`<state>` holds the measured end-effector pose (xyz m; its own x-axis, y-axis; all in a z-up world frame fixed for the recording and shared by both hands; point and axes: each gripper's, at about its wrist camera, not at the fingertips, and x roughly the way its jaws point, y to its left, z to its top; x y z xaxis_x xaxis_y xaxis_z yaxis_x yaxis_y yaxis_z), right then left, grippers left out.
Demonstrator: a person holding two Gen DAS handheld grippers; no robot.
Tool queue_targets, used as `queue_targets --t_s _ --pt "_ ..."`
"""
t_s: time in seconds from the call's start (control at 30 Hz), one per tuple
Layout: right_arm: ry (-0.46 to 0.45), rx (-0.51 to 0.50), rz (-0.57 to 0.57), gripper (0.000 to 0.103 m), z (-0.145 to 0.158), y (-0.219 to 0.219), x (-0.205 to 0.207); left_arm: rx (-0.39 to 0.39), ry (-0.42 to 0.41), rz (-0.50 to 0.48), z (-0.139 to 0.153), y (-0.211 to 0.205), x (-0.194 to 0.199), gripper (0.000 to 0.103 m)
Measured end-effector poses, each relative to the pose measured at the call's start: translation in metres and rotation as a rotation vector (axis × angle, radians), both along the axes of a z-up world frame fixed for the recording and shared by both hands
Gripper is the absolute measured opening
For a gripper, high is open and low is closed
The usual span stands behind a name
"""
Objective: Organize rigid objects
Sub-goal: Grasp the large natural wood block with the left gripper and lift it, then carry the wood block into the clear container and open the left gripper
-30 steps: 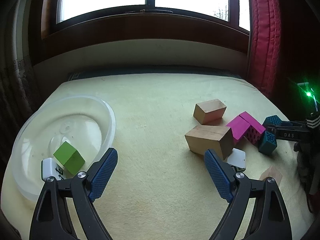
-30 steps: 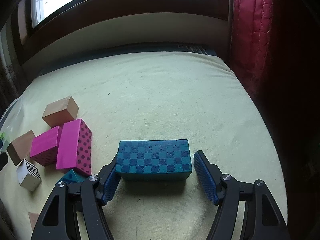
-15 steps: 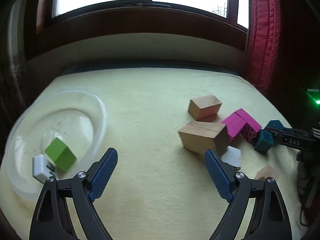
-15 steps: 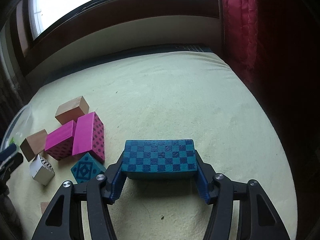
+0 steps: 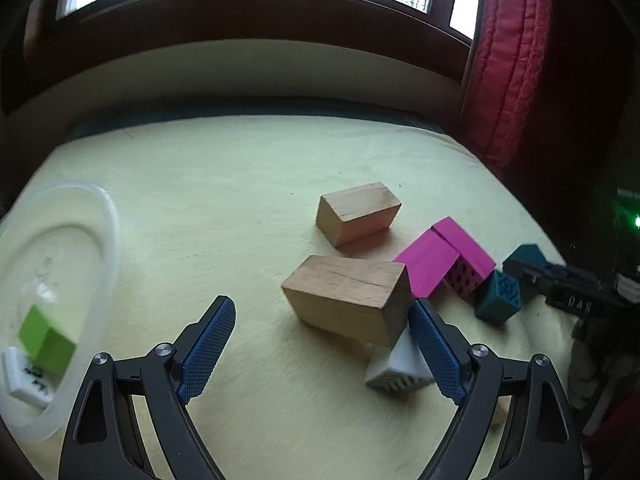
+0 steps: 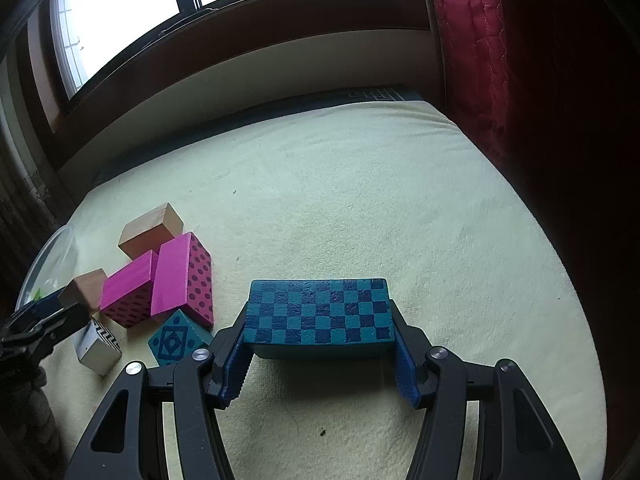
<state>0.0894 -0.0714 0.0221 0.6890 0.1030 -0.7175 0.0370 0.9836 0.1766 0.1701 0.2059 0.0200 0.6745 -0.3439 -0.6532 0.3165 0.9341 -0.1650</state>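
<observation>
Two pieces, a green cube (image 5: pixel 46 342) among them, already in clear plastic bowl (image 5: pixel 110 248). Right gripper (image 6: pixel 320 354) clamped on teal checkered block (image 6: pixel 318 312), seemingly lifted. Left gripper (image 5: pixel 320 346) spread wide beside large plain wooden block (image 5: pixel 348 298). Most blocks left on cream blanket (image 5: pixel 224 184).

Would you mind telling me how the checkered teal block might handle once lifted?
The checkered teal block looks rigid, so probably won't flex. Its flat ends meet the right tool squarely, so slipping seems unlikely. Flat-sided, it shouldn't roll.
</observation>
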Motion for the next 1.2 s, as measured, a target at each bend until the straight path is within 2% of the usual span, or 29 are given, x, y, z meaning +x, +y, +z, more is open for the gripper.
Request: queue_targets --t_s 0.23,0.3,0.37,0.6,0.87,1.2 --pt "0.000 0.003 0.000 0.063 0.000 0.000 -0.001 -0.062 0.039 -0.010 -0.005 -0.005 0.017 0.089" --pt "0.000 0.003 0.000 0.063 0.000 0.000 -0.001 -0.080 0.036 -0.010 -0.005 -0.005 0.018 0.085" --pt "0.000 0.000 0.000 0.063 0.000 0.000 -0.001 -0.112 0.035 -0.028 -0.005 -0.005 0.017 0.071" --pt "0.001 -0.002 -0.002 0.063 0.000 0.001 -0.001 -0.124 0.020 -0.022 -0.005 -0.007 0.015 0.071" --pt "0.000 0.000 -0.003 0.063 -0.001 0.002 -0.001 -0.074 -0.077 0.050 0.010 0.000 -0.004 0.071" --pt "-0.001 -0.001 -0.002 0.063 -0.001 0.002 -0.002 -0.007 -0.225 0.199 0.033 0.024 -0.022 0.071"
